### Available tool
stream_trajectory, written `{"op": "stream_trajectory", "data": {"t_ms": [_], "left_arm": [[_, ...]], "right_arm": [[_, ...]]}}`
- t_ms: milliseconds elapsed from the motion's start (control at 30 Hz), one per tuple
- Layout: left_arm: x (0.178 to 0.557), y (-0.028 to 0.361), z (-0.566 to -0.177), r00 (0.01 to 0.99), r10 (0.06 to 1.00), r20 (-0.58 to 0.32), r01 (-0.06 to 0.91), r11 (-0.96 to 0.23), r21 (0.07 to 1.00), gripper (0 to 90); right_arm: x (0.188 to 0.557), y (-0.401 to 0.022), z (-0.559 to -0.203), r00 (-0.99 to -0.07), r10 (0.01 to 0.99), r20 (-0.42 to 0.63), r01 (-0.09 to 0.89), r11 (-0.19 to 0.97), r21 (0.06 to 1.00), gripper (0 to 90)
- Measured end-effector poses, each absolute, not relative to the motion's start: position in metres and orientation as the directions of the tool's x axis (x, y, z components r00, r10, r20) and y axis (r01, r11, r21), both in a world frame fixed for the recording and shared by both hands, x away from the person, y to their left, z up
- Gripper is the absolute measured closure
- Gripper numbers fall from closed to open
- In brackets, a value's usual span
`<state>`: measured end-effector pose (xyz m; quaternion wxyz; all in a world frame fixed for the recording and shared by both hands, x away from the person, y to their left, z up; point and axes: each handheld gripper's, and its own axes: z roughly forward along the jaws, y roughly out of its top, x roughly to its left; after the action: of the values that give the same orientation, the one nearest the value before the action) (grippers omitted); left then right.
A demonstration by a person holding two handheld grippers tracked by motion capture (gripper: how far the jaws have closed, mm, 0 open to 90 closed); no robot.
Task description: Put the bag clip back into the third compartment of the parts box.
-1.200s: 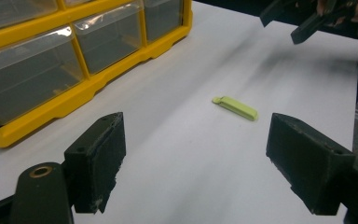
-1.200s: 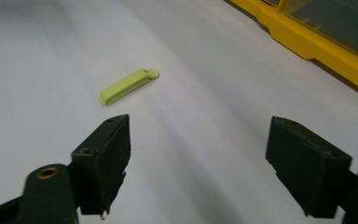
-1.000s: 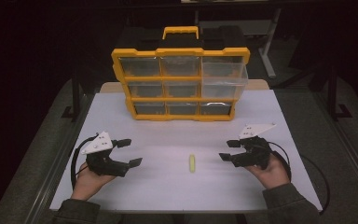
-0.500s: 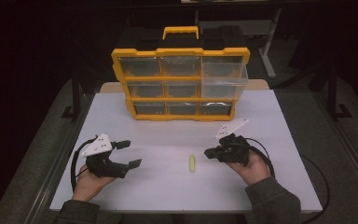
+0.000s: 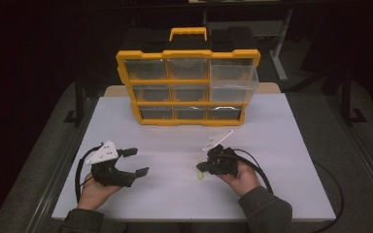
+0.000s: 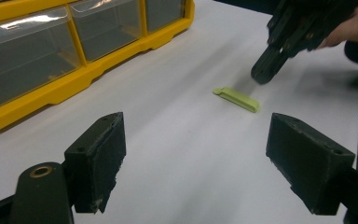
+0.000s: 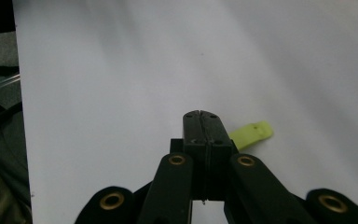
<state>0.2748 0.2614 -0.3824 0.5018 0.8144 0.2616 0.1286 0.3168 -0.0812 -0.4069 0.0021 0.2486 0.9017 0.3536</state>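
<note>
A small yellow-green clip-like piece lies flat on the white table, in front of the yellow organizer case. My right gripper is shut, jaws pressed together with nothing between them. Its tip hovers right beside the piece, which pokes out from behind the jaws in the right gripper view. The left gripper view shows that tip just past the piece. My left gripper rests open at the table's left, empty.
The organizer stands upright at the back of the table, with clear drawers and a yellow handle. Its upper right drawer is pulled out. Cables trail from both grippers. Dark floor surrounds the table.
My right gripper has moved left and a little down, up to the yellow-green piece, and its jaws have gone from open to shut. The left gripper has stayed in place.
</note>
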Motion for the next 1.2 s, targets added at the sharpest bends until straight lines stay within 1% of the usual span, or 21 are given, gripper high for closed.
{"op": "stream_trajectory", "data": {"t_ms": [200, 333, 633, 800, 833, 1067, 1200], "left_arm": [[0.275, 0.261, -0.382, 0.831, 0.554, -0.052, 0.295, -0.361, 0.885, 20.1], [0.274, 0.261, -0.383, 0.834, 0.549, -0.054, 0.297, -0.365, 0.883, 20.6], [0.275, 0.260, -0.384, 0.835, 0.547, -0.053, 0.296, -0.367, 0.882, 20.9], [0.274, 0.261, -0.384, 0.836, 0.546, -0.056, 0.296, -0.362, 0.884, 20.9], [0.274, 0.261, -0.384, 0.836, 0.545, -0.058, 0.296, -0.360, 0.884, 20.9], [0.274, 0.261, -0.384, 0.837, 0.543, -0.063, 0.298, -0.356, 0.886, 20.9], [0.275, 0.261, -0.384, 0.837, 0.543, -0.065, 0.299, -0.355, 0.886, 20.6]], "right_arm": [[0.314, -0.069, -0.421, -0.883, 0.437, 0.172, 0.440, 0.642, 0.628, 88.7], [0.314, -0.062, -0.428, -0.896, 0.427, 0.125, 0.407, 0.675, 0.615, 88.7], [0.313, -0.062, -0.431, -0.895, 0.430, 0.117, 0.408, 0.687, 0.601, 88.7], [0.313, -0.062, -0.433, -0.901, 0.421, 0.107, 0.399, 0.705, 0.587, 88.7], [0.314, -0.063, -0.434, -0.907, 0.412, 0.093, 0.384, 0.713, 0.587, 88.7], [0.312, -0.071, -0.435, -0.889, 0.443, 0.117, 0.423, 0.695, 0.581, 88.6], [0.314, -0.077, -0.435, -0.889, 0.446, 0.107, 0.420, 0.697, 0.582, 88.6]]}}
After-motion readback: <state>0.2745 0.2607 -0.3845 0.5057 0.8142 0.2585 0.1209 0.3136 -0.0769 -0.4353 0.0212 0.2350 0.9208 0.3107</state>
